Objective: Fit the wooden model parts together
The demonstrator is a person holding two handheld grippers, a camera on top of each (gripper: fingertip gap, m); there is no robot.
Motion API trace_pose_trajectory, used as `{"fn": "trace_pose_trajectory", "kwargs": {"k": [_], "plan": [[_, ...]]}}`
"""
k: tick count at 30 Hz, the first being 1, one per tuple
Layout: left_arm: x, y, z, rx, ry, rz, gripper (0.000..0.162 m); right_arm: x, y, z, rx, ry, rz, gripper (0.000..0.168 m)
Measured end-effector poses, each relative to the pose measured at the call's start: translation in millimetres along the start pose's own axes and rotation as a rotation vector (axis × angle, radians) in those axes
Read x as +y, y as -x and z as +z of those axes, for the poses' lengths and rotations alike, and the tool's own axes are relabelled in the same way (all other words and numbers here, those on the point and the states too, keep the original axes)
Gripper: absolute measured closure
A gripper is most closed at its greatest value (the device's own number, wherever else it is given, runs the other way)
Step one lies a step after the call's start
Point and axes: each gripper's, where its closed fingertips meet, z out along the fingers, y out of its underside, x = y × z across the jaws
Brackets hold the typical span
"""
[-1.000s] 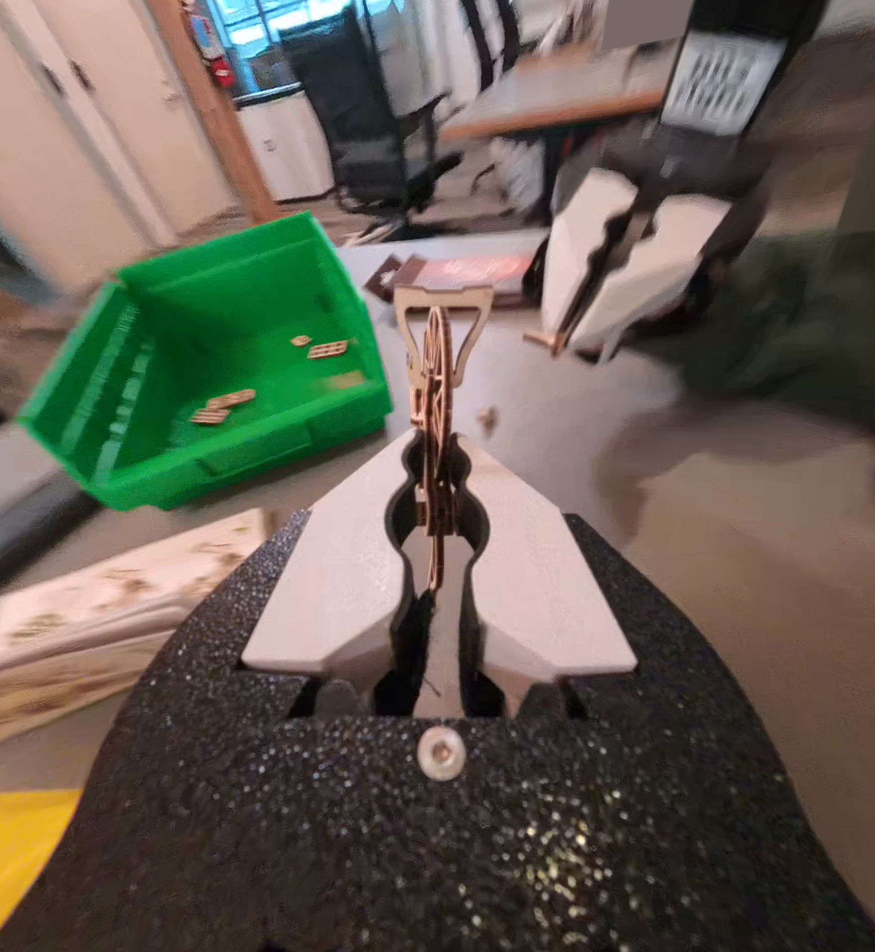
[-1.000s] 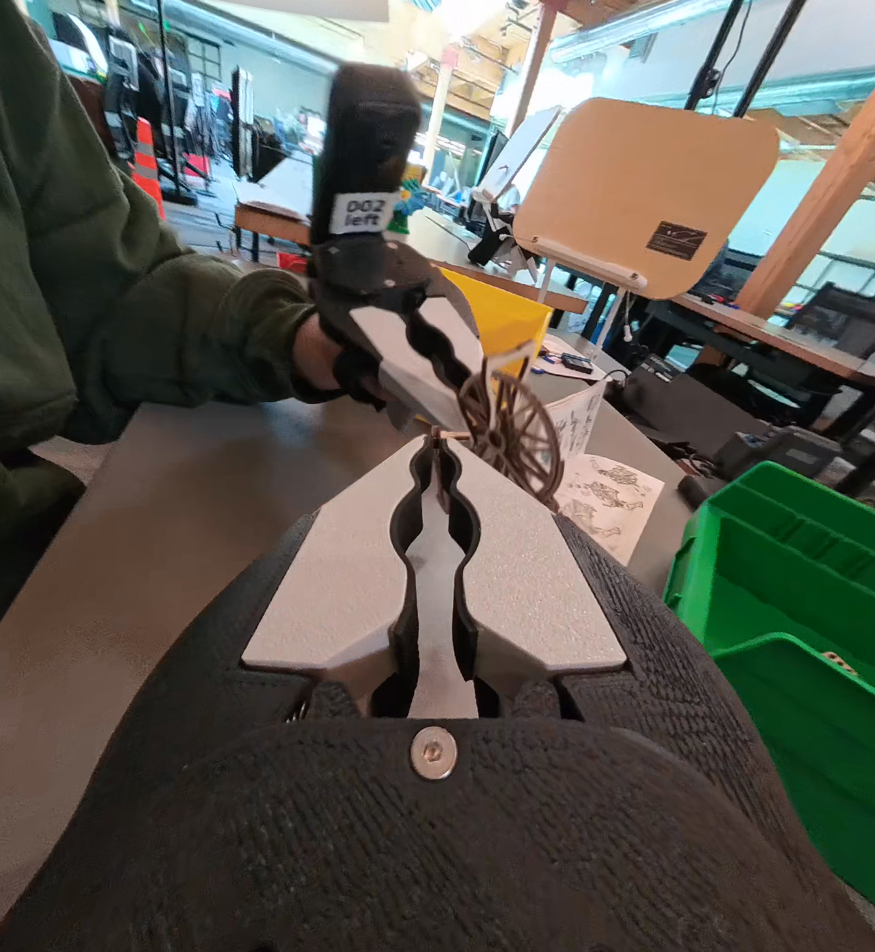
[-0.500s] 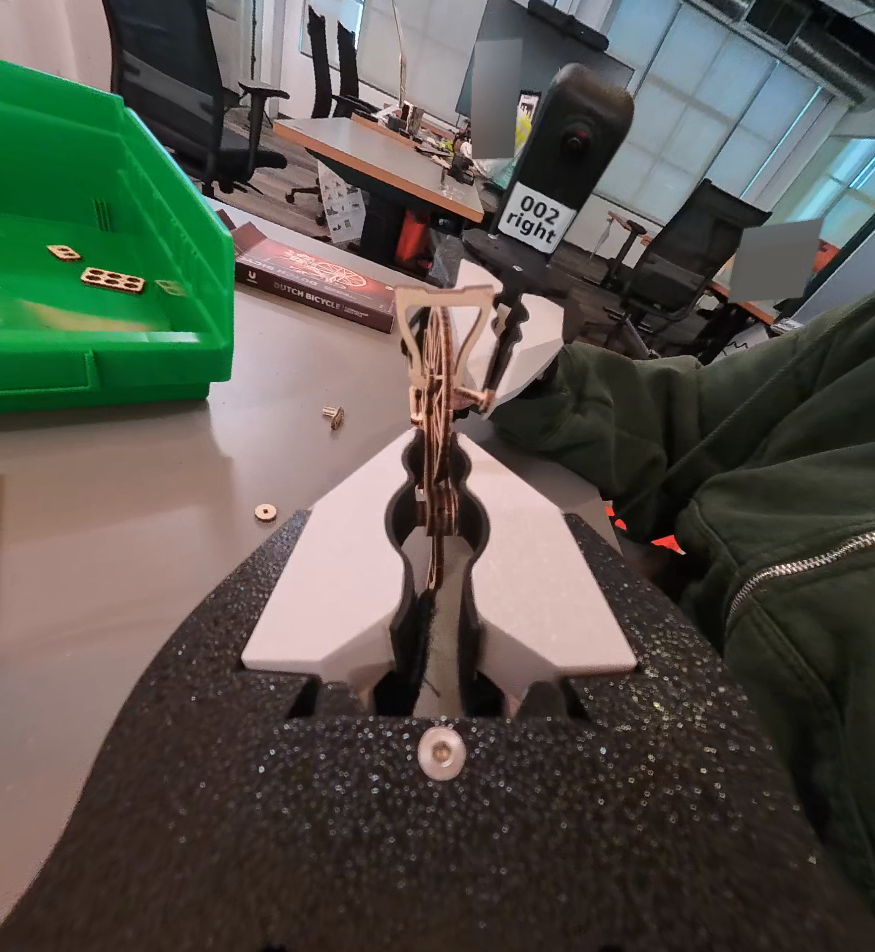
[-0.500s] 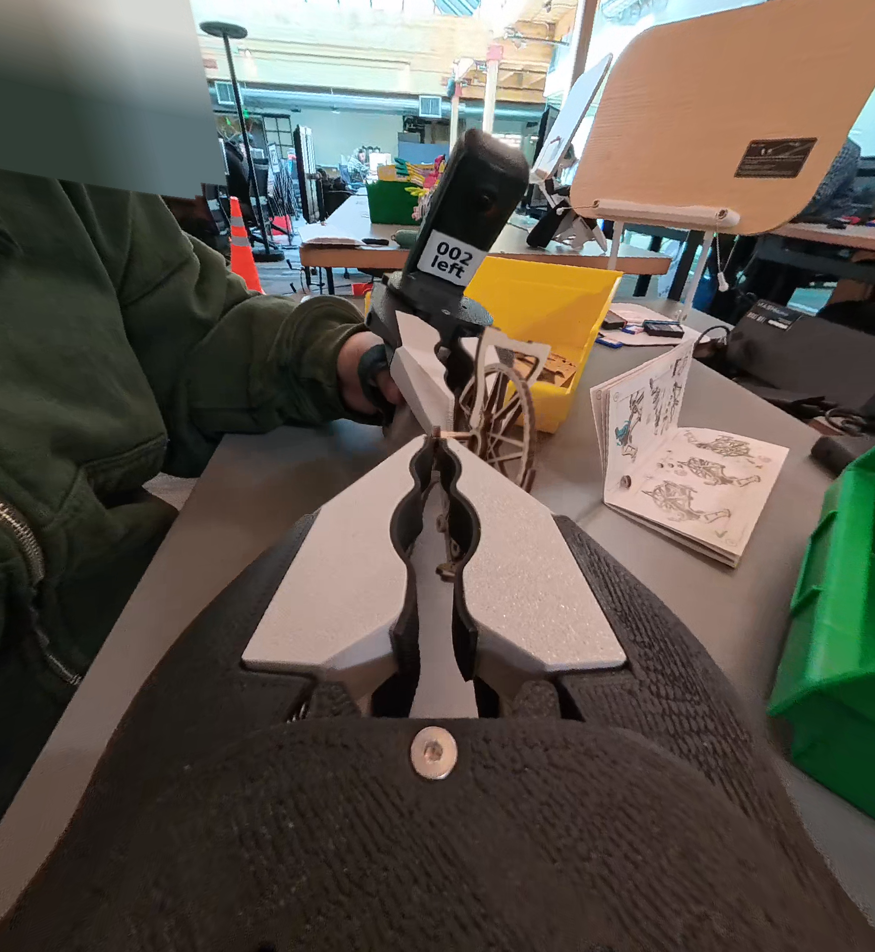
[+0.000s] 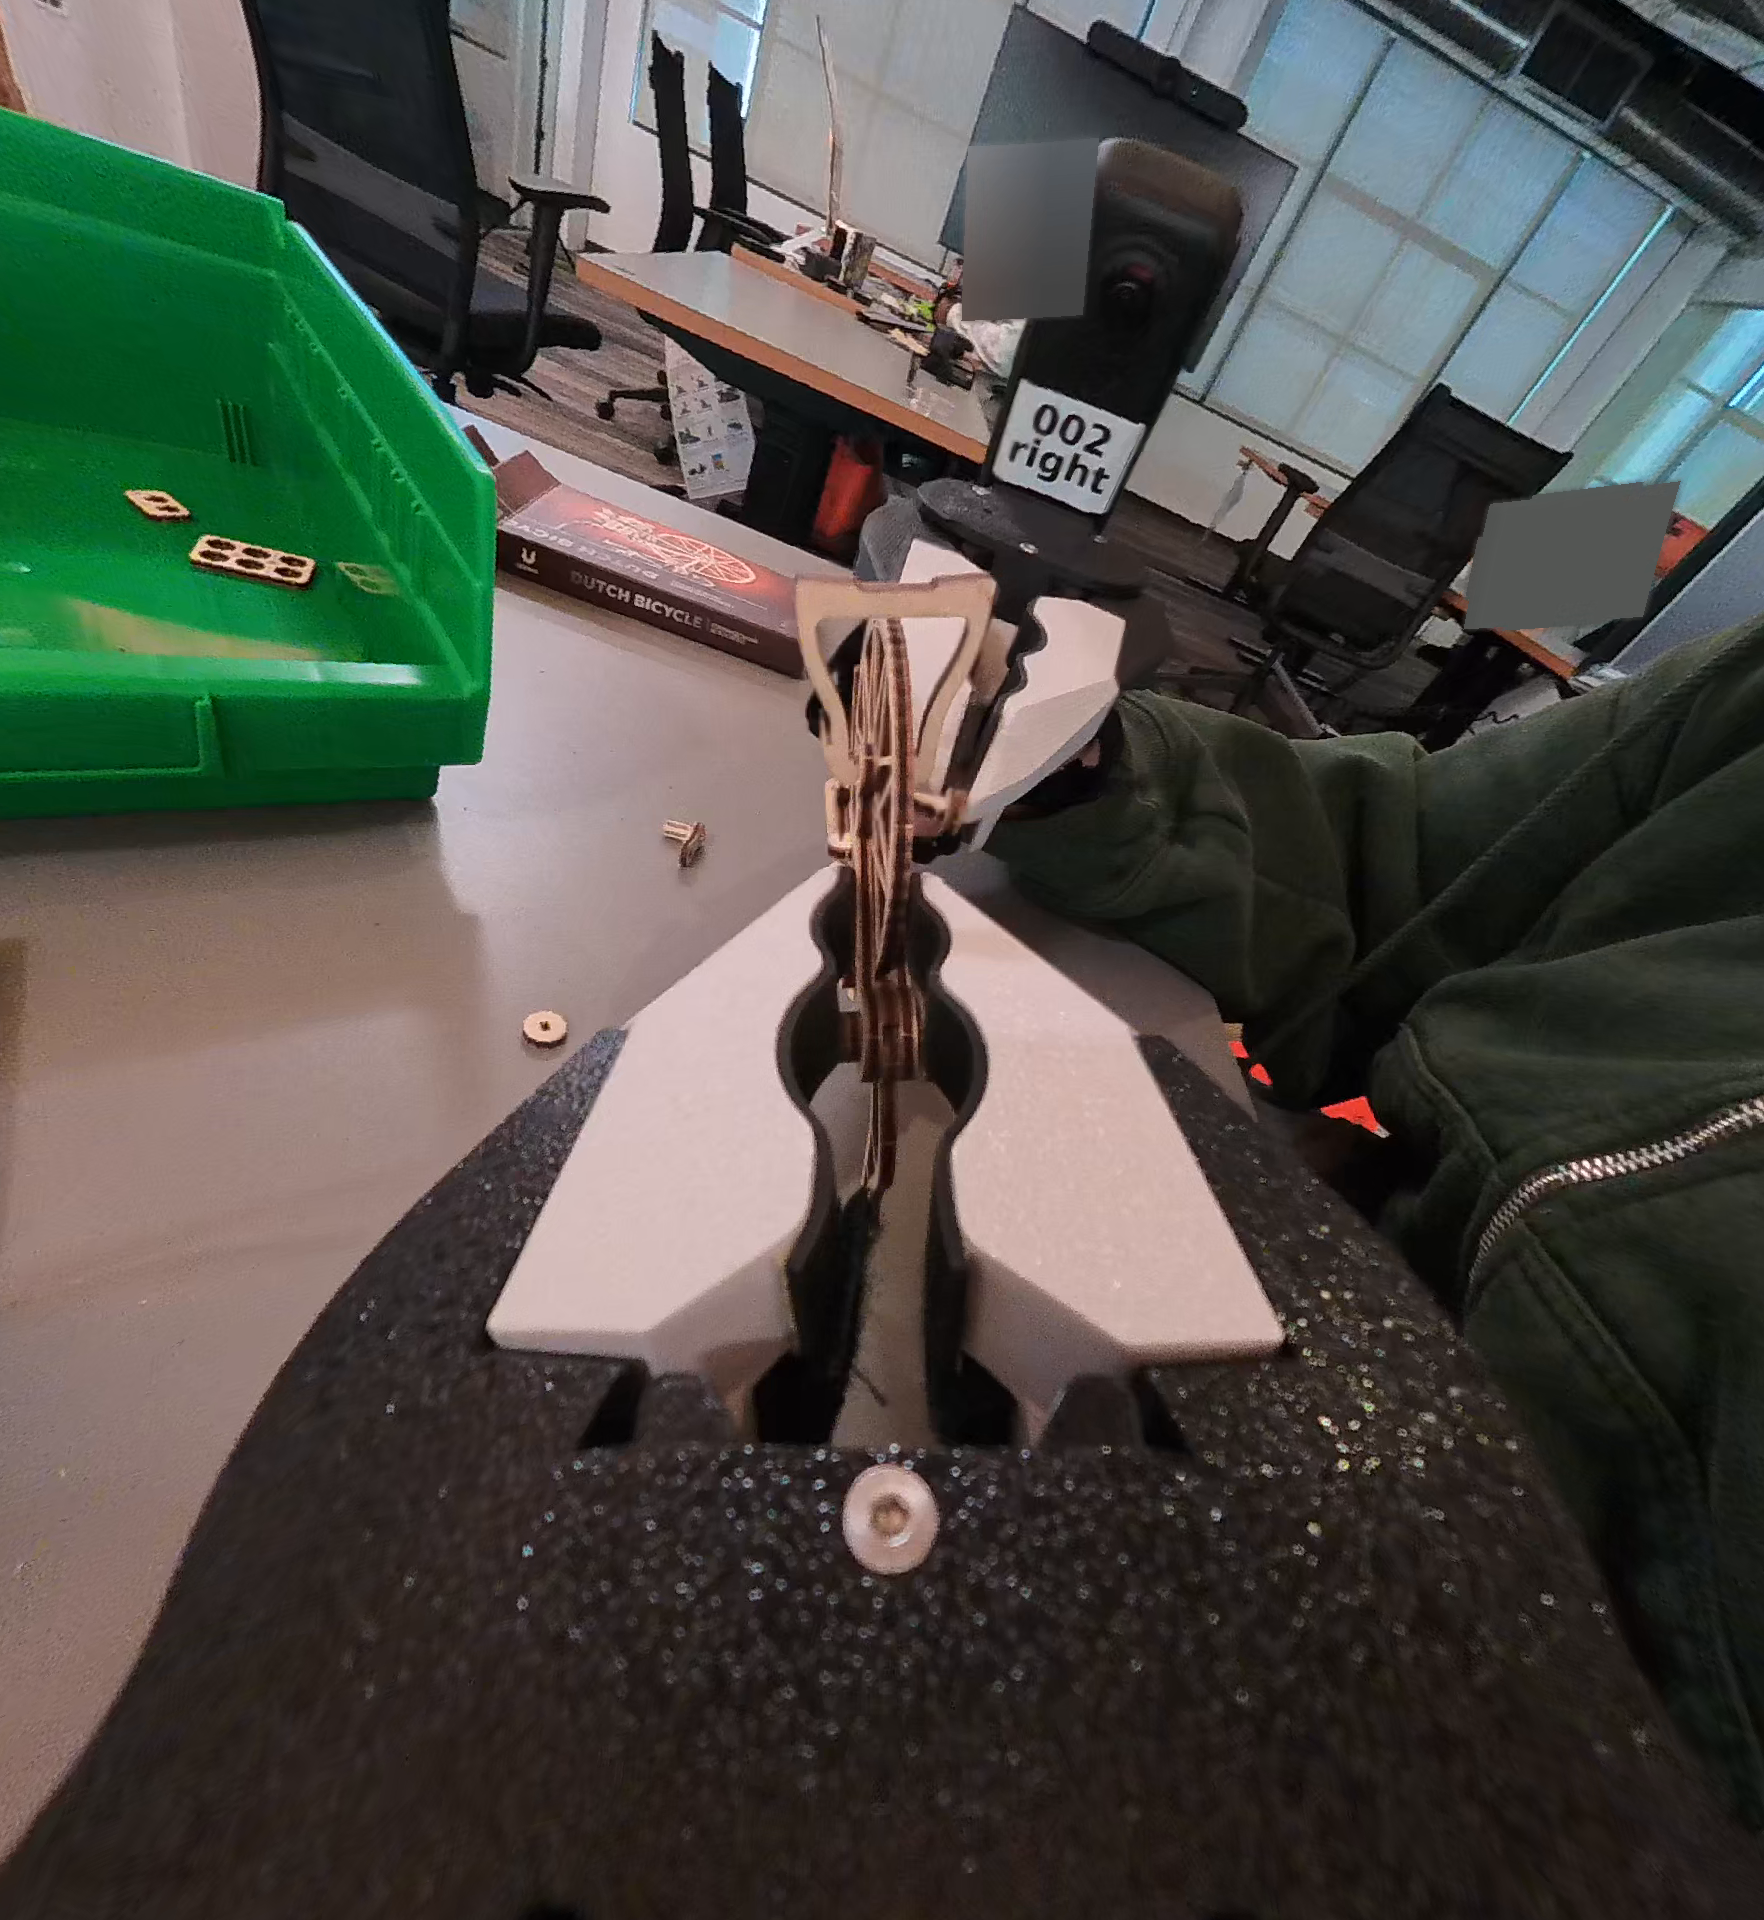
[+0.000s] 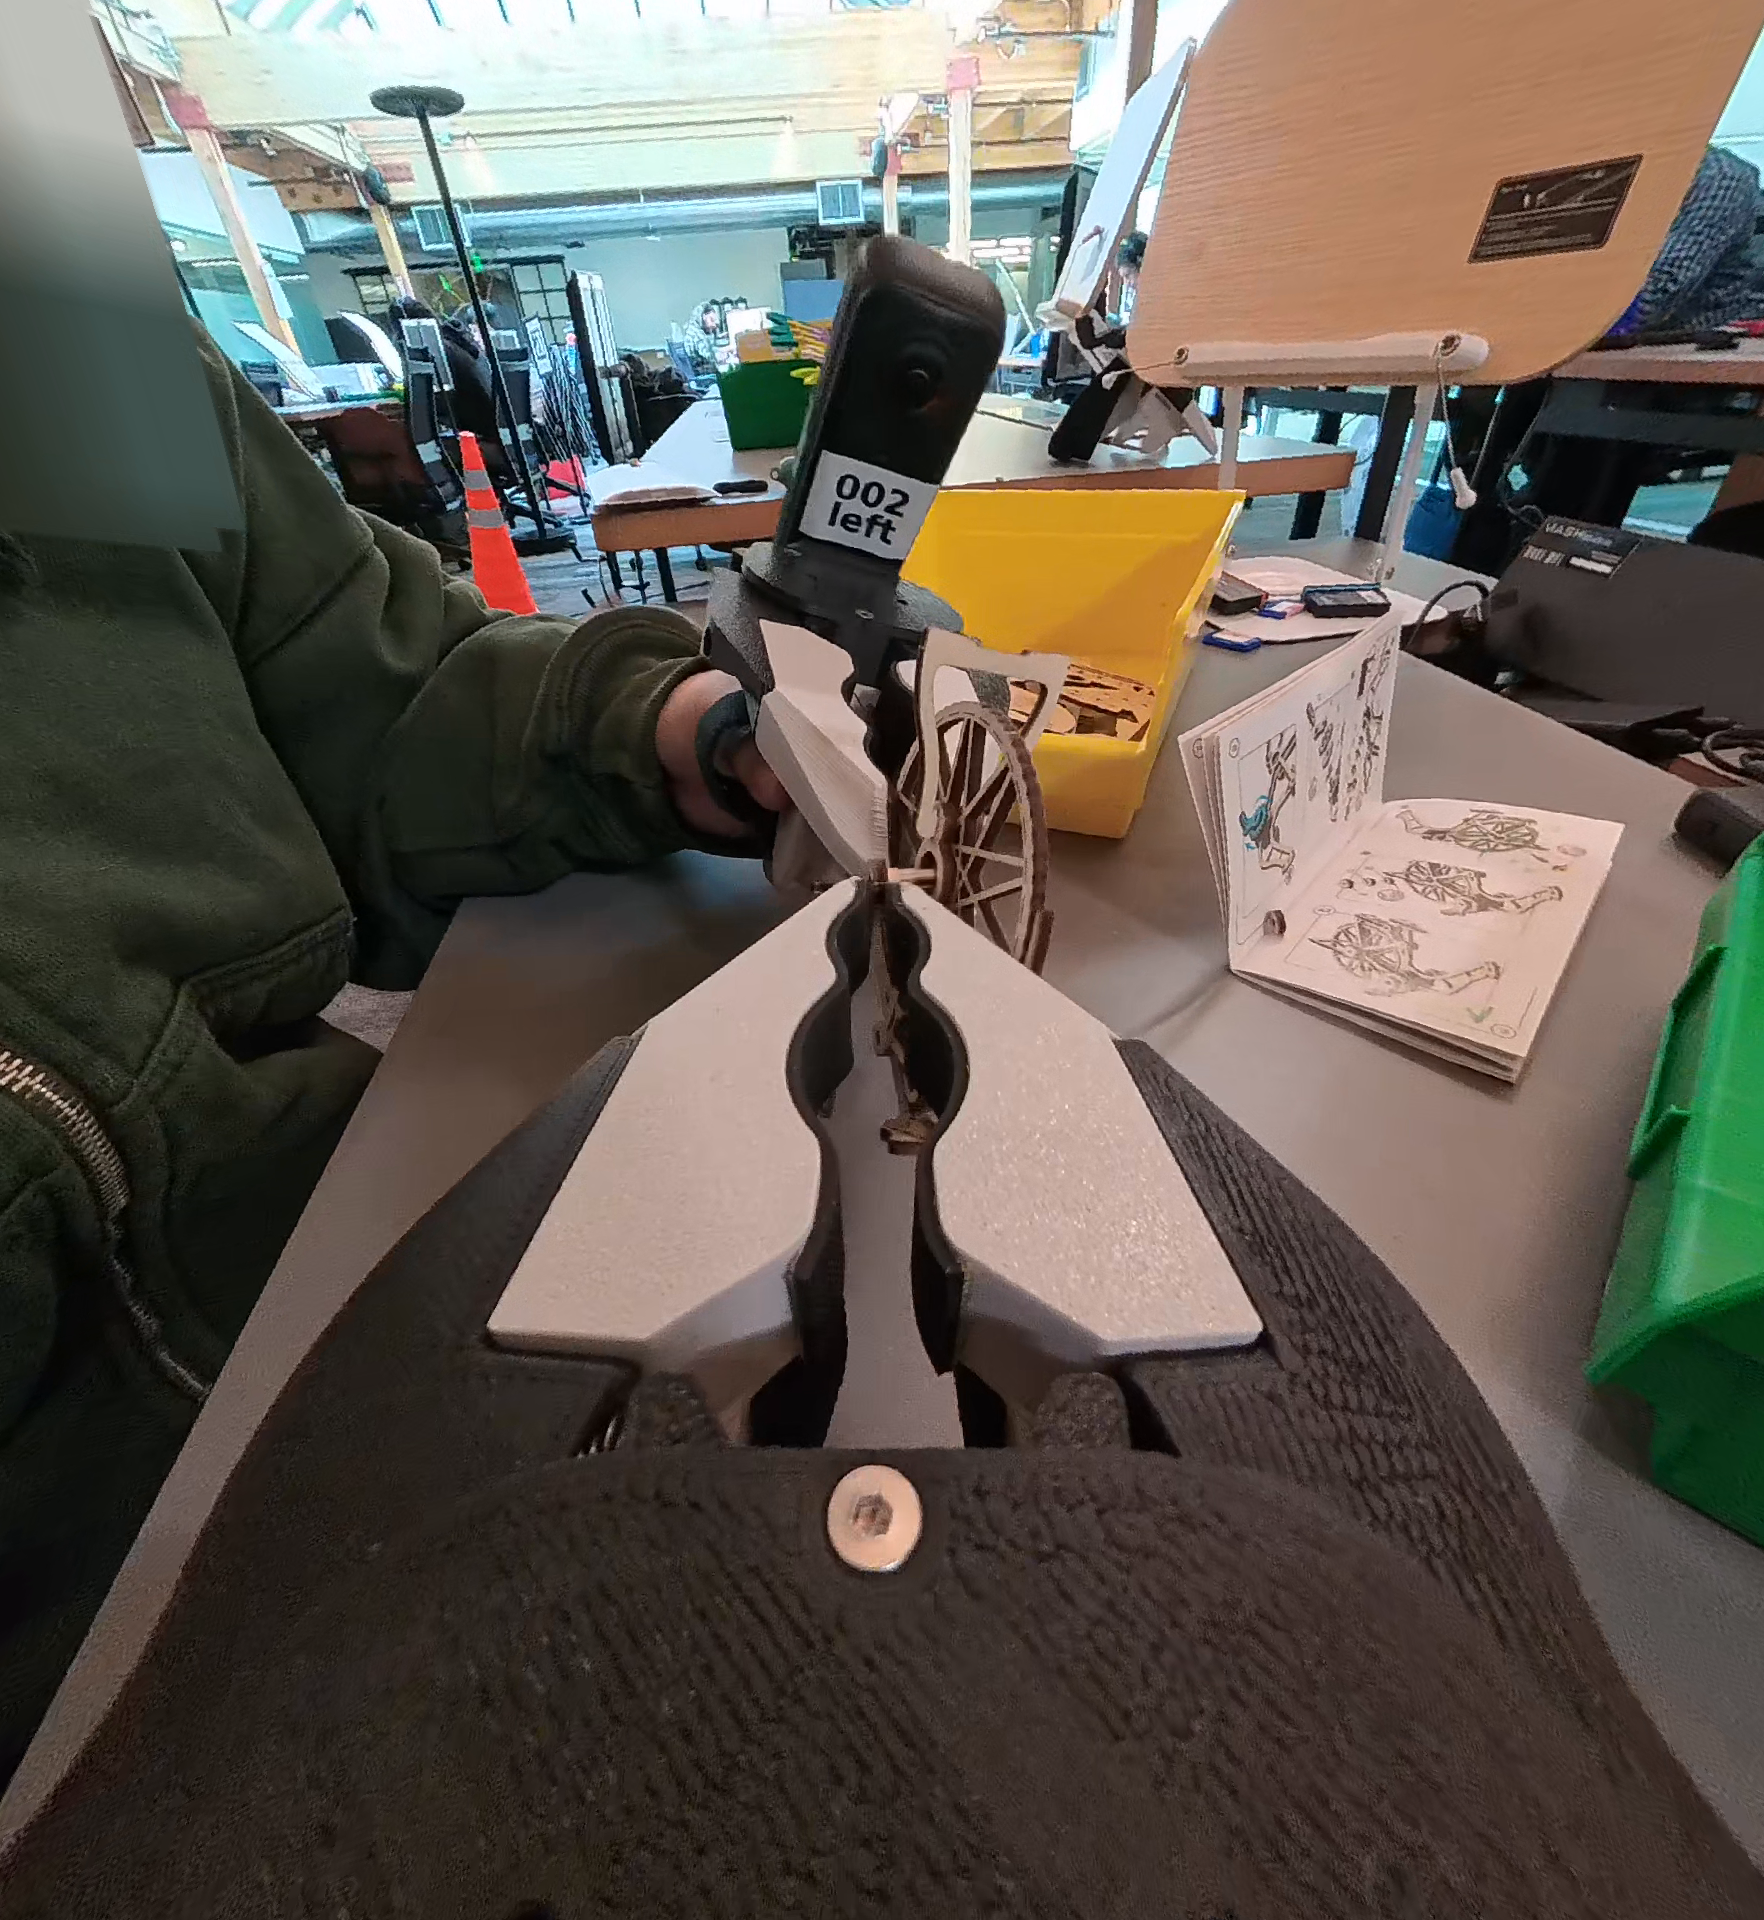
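My left gripper (image 5: 878,894) is shut on a wooden spoked wheel (image 5: 876,727) that sits in a pale wooden fork (image 5: 893,613), held upright above the grey table (image 5: 234,1039). My right gripper (image 6: 883,888) is shut on a thin wooden strip part (image 6: 897,1029). The strip's front end touches the hub of the wheel (image 6: 982,831). In the left wrist view the right gripper (image 5: 961,800) stands at the right side of the wheel's hub. In the right wrist view the left gripper (image 6: 873,831) holds the wheel from the left.
A green bin (image 5: 421,582) with several small wooden pieces (image 5: 252,561) stands left, with a flat dark box (image 5: 649,587) behind it. A loose peg (image 5: 686,840) and washer (image 5: 543,1028) lie on the table. A yellow bin (image 6: 1065,561), an open booklet (image 6: 1408,914) and a green bin (image 6: 1730,1195) are nearby. Left and right tips are no more than a few centimetres apart.
Both grippers swung round to face each other and closed in. The right gripper's strip now meets the wheel's hub, where a second ago they were well apart.
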Motion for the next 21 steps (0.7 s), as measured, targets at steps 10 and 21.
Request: {"fn": "trace_pose_trajectory", "kwargs": {"k": [10, 21], "plan": [[0.5, 1.0, 1.8, -0.024, 0.000, -0.017, 0.156, 1.9, -2.0, -0.9, -0.016, -0.004, 0.073, 0.168], [-18.8, -0.8, 2.9, -0.039, -0.189, -0.046, 0.156, -18.8, -8.9, -5.7, -0.061, -0.180, 0.267, 0.168]]}}
